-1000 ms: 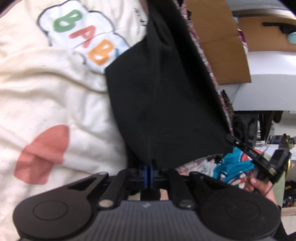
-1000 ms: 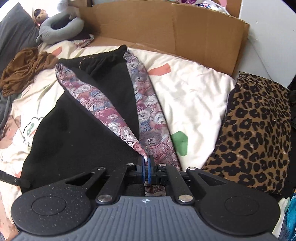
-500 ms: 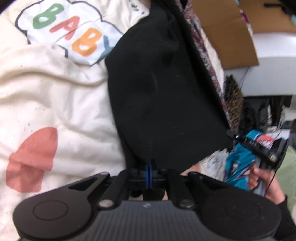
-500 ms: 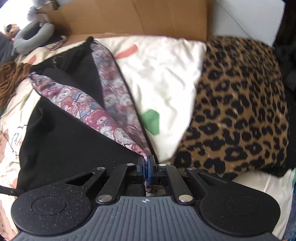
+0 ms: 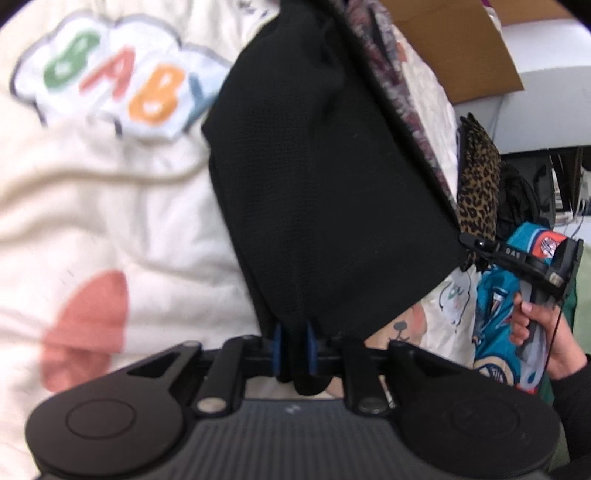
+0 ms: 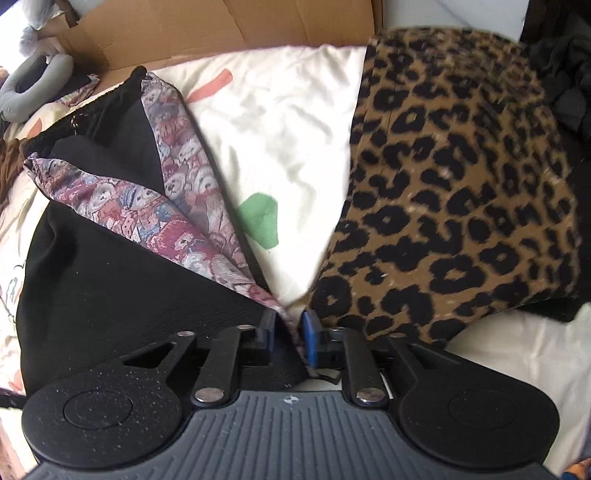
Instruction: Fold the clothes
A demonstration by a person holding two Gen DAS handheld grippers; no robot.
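A black garment (image 5: 325,184) with a teddy-bear print on its other side (image 6: 177,206) lies spread on a cream quilt (image 5: 92,206). My left gripper (image 5: 293,345) is at its near corner. Its jaws are opening, and black cloth still sits between the blue pads. My right gripper (image 6: 290,336) is at the other near corner, where black cloth (image 6: 122,288) and print meet. Its jaws are opening too, with the thin corner loose in the gap. In the left wrist view the right gripper (image 5: 469,242) touches the garment's edge, held by a hand (image 5: 532,325).
A leopard-print cloth (image 6: 461,184) lies just right of the garment. Cardboard (image 6: 229,29) stands along the far side of the bed, with a grey neck pillow (image 6: 29,85) at far left. A teal garment (image 5: 491,314) hangs beyond the bed edge.
Both pairs of pads were pressed together on the garment's corners; now they stand apart. The right gripper has come down and toward the leopard cloth, and the garment lies flatter.
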